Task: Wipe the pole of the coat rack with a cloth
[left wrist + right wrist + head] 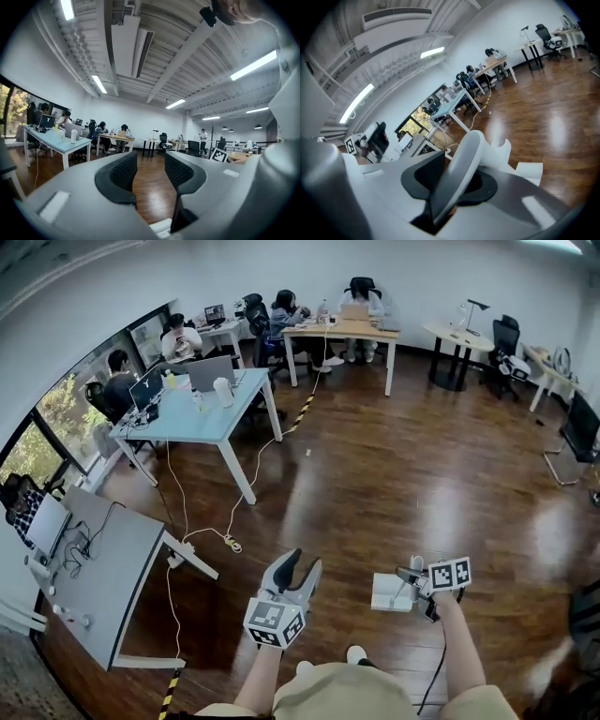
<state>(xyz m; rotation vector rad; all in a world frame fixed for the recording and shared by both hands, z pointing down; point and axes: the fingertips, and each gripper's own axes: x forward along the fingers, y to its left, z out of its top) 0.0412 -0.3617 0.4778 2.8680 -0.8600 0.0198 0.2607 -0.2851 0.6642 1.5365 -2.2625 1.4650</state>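
1. In an open-plan office, the right gripper (455,174) has its jaws pinched on what appears to be a white cloth (391,593). A pale folded band of it runs up between the dark pads, and the loose corners hang beyond the jaw tips over the wooden floor (394,474)
2. The left gripper (150,161) points up and forward with its jaws spread and nothing between them but floor and distant desks (54,138)
3. The coat rack (211,132) shows only in the left gripper view, as a thin dark stand far across the room. It sits to the right of the line the left jaws point along, and its pole (212,139) is upright
4. The rack is well apart from both grippers, and no view shows which is nearer. The cloth-bearing right gripper does not have it in its own view
5. Judged from this, wiping has not begun. The coming move turns on carrying the cloth across to the rack, so the jaws meet the vertical pole crosswise and the cloth can run along its length
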